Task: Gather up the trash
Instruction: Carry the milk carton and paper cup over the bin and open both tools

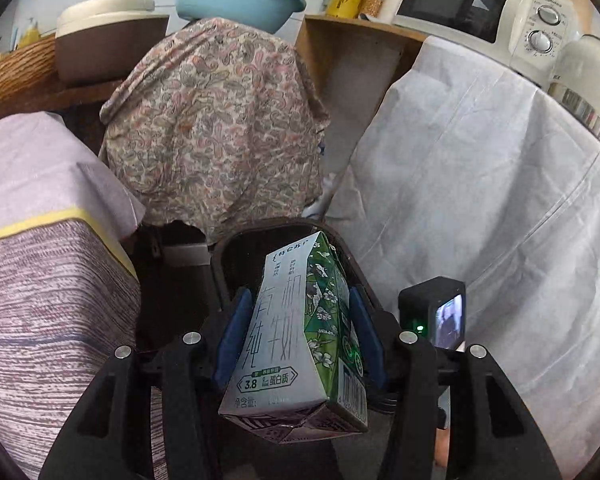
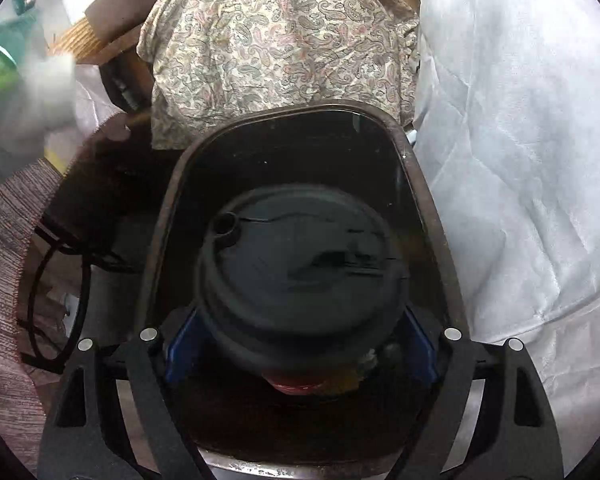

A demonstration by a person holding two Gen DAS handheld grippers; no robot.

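My left gripper [image 1: 298,334] has its jaws clamped on the green-and-white milk carton [image 1: 300,344], above the dark bin [image 1: 236,248]. My right gripper [image 2: 300,344] has wide jaws flanking the black-lidded cup [image 2: 300,280] over that bin; I cannot tell whether they press.

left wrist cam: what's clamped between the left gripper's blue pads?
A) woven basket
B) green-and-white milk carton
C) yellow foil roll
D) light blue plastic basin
B: the left gripper has its blue pads pressed on both sides of the green-and-white milk carton, which hangs in front of the dark, open trash bin.
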